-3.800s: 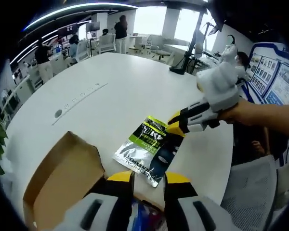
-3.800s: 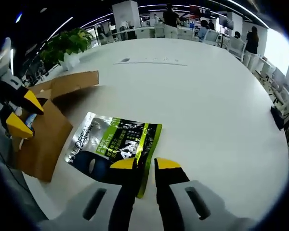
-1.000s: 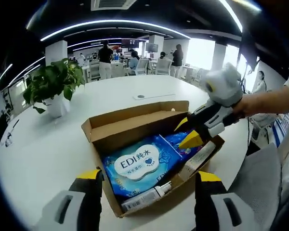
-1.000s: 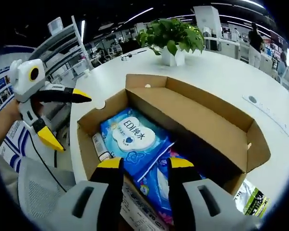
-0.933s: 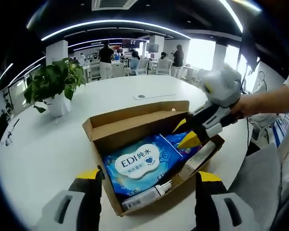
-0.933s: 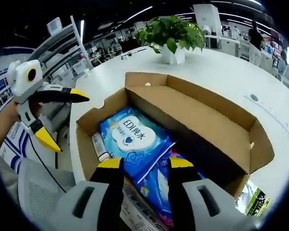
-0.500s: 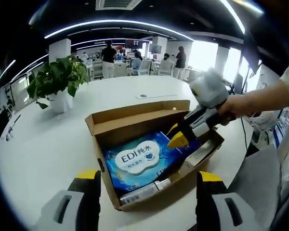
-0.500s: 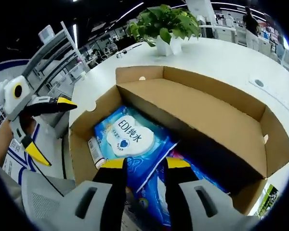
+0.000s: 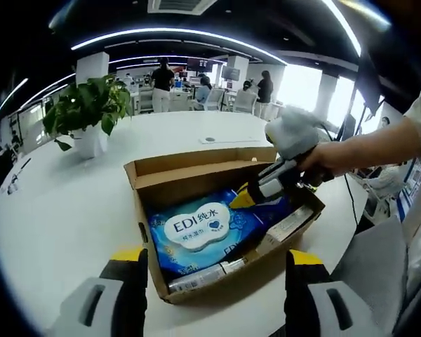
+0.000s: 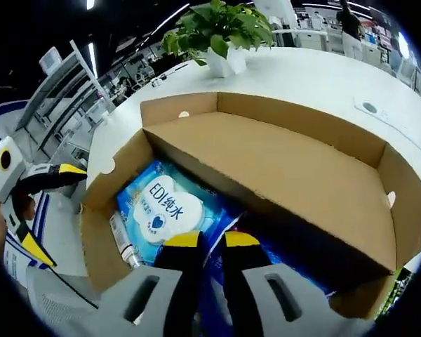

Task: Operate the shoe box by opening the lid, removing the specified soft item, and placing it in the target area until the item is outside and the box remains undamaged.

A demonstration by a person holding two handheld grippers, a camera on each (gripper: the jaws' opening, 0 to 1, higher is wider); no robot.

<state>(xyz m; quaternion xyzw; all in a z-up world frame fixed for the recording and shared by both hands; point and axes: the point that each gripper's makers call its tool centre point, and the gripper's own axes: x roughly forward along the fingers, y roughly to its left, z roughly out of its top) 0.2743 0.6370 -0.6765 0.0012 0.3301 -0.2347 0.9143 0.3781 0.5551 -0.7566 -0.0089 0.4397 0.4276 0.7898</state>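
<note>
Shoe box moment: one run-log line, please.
shoe box: lid open | wipes pack: inside box | right tool: down in box over wipes pack edge, grip unclear | left tool: open, outside box

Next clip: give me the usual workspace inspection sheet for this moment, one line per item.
Surface: round white table.
Job's things: open cardboard shoe box, blue EDI wipes pack lying inside.
Clutter: tube along the box's near wall; potted plant.
Grippers: right gripper reaching into the box, jaws nearly closed at the pack's edge; left gripper open beside the box.
Cables: dark cable beyond the table edge.
Surroundings: open office, people standing.
</note>
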